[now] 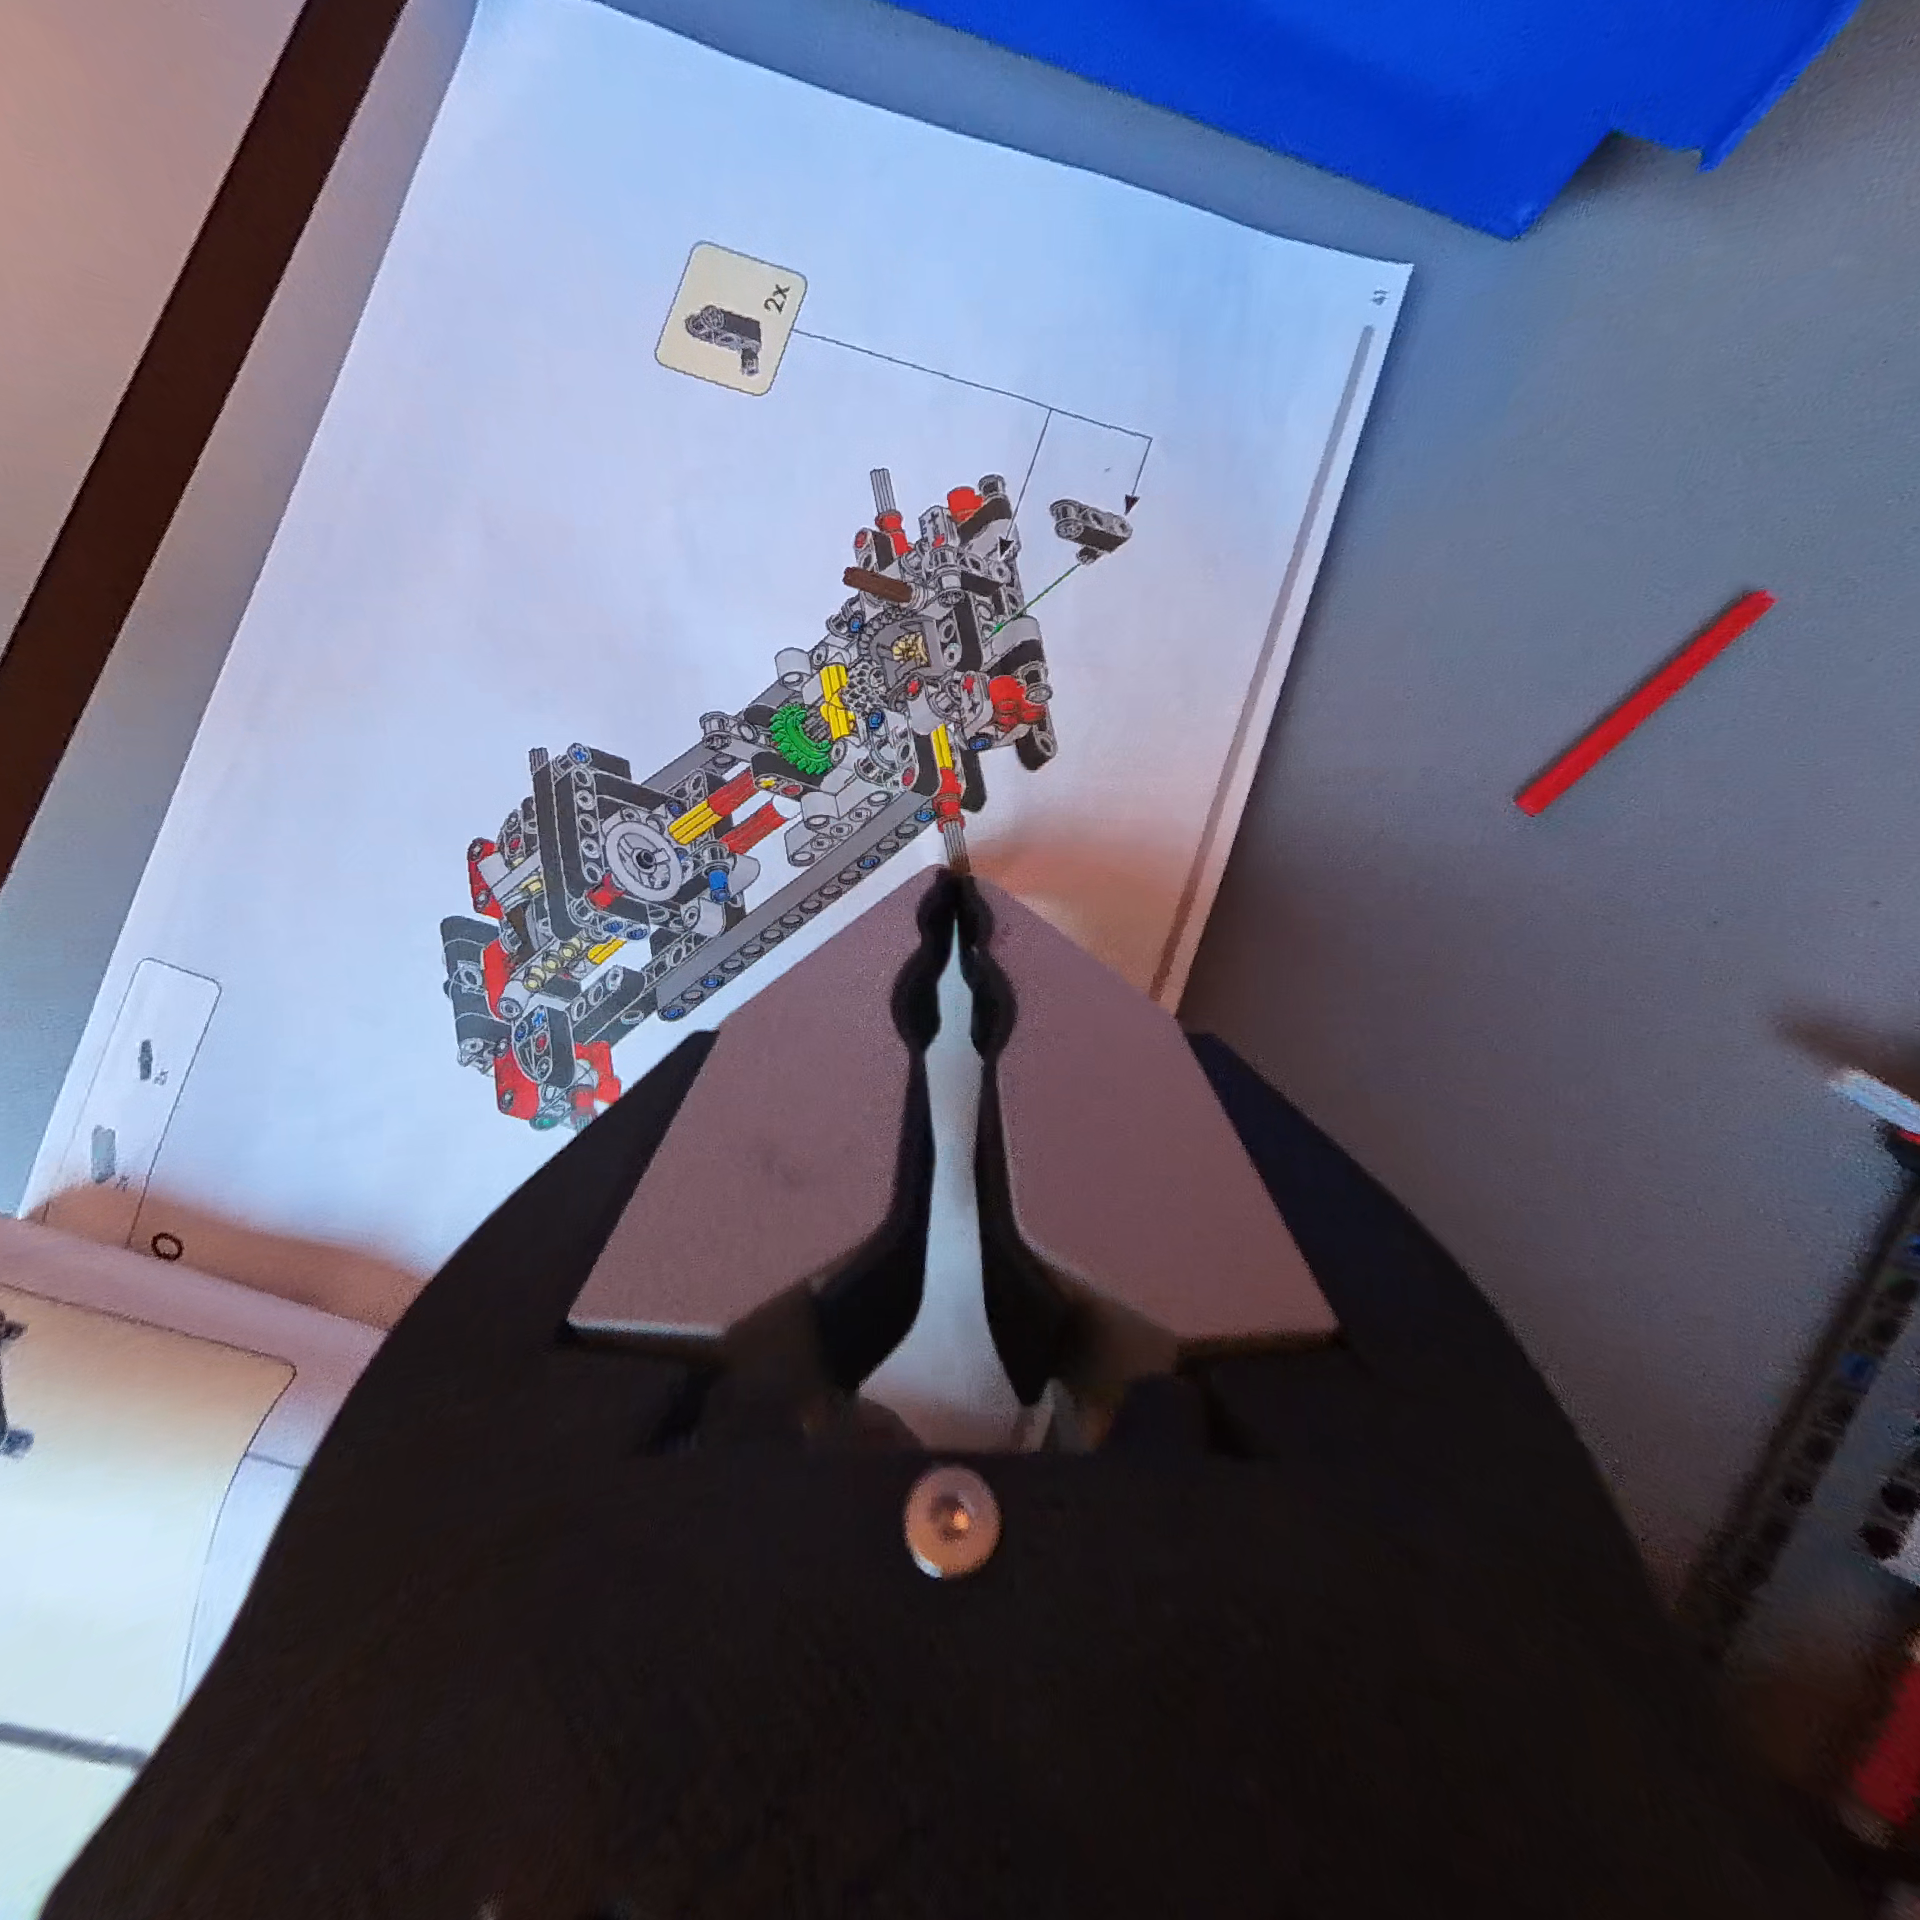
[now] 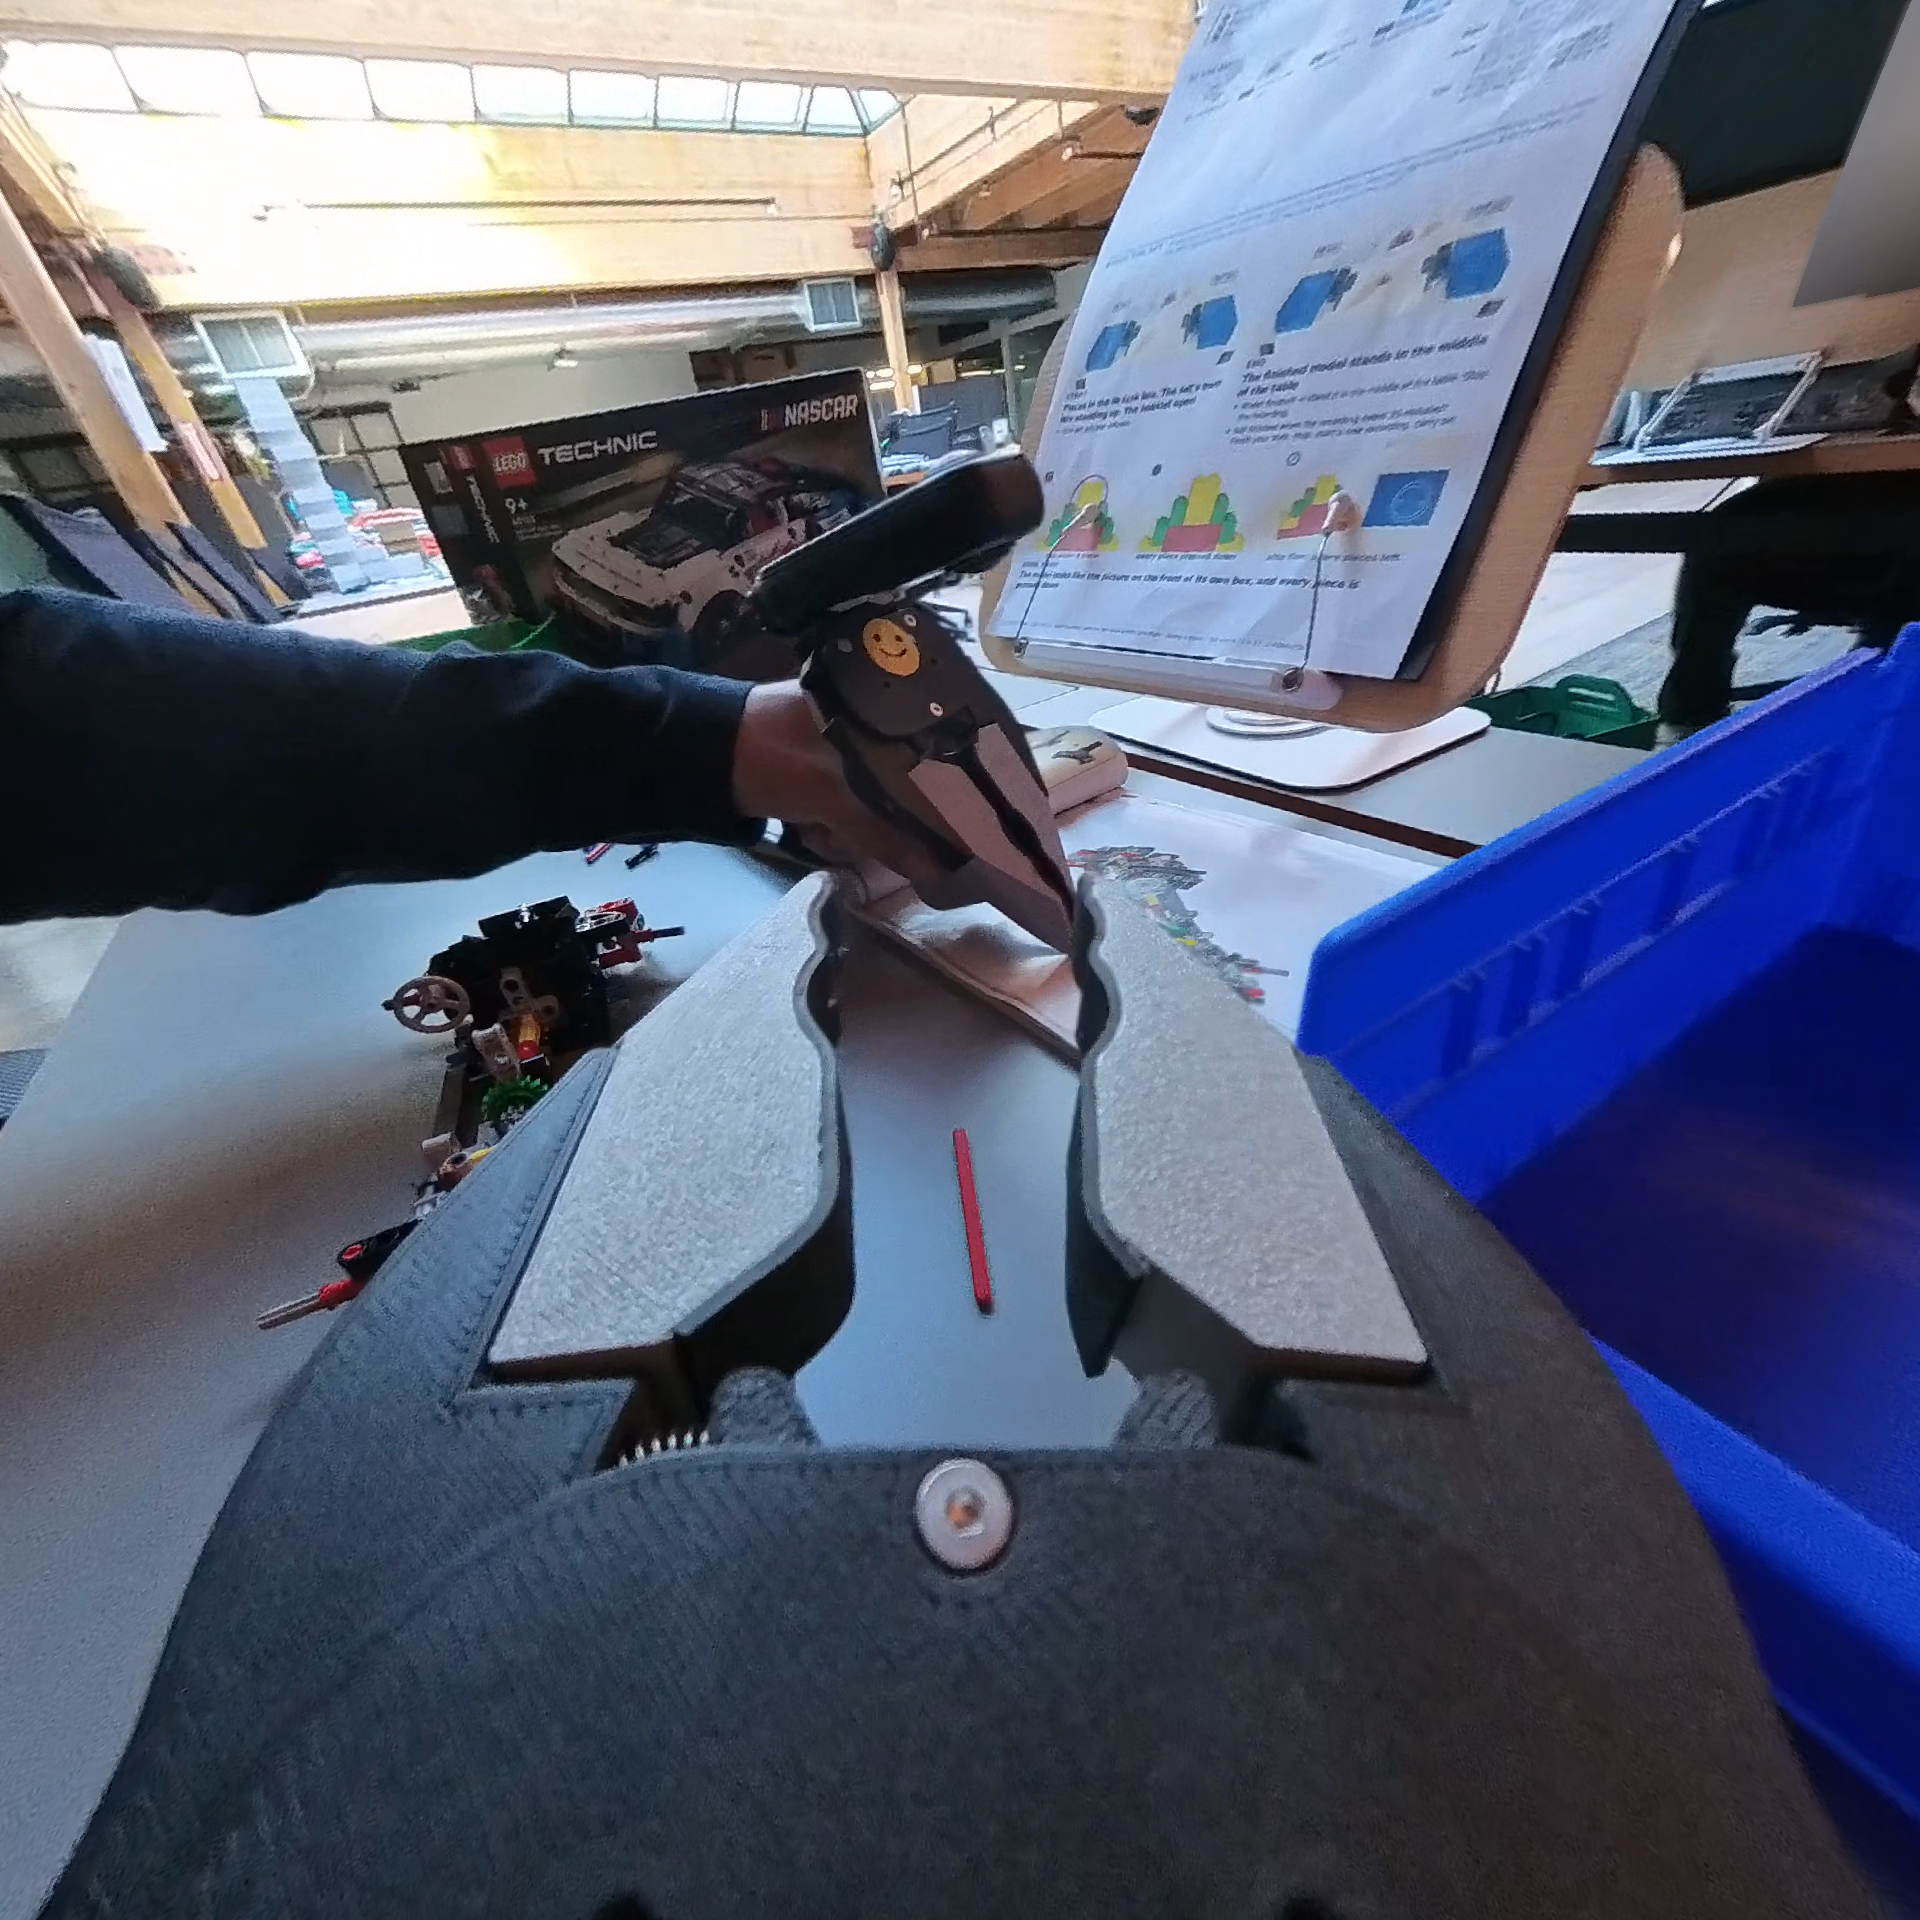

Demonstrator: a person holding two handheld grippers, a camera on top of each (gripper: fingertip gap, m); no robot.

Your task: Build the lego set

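Observation:
My left gripper (image 1: 956, 888) is shut, its fingertips together over the open instruction booklet (image 1: 623, 540), near the page's right edge. I see nothing between its pads. In the right wrist view, a person's hand holds it (image 2: 1065, 930) tip-down on the booklet (image 2: 1320, 883). My right gripper (image 2: 956, 904) is open and empty above the grey table. A thin red axle (image 2: 972, 1216) lies on the table below and between its fingers, not touched. The axle also shows in the left wrist view (image 1: 1647, 701). The partly built black model (image 2: 509, 997) sits to the left.
A blue bin (image 2: 1662, 1039) stands close on the right and shows at the top of the left wrist view (image 1: 1403, 94). A wooden stand with a printed sheet (image 2: 1330, 364) and the set's box (image 2: 665, 509) are at the back. Loose small parts (image 2: 353, 1262) lie at the left. My right fingertips sit around 20 cm from my left ones.

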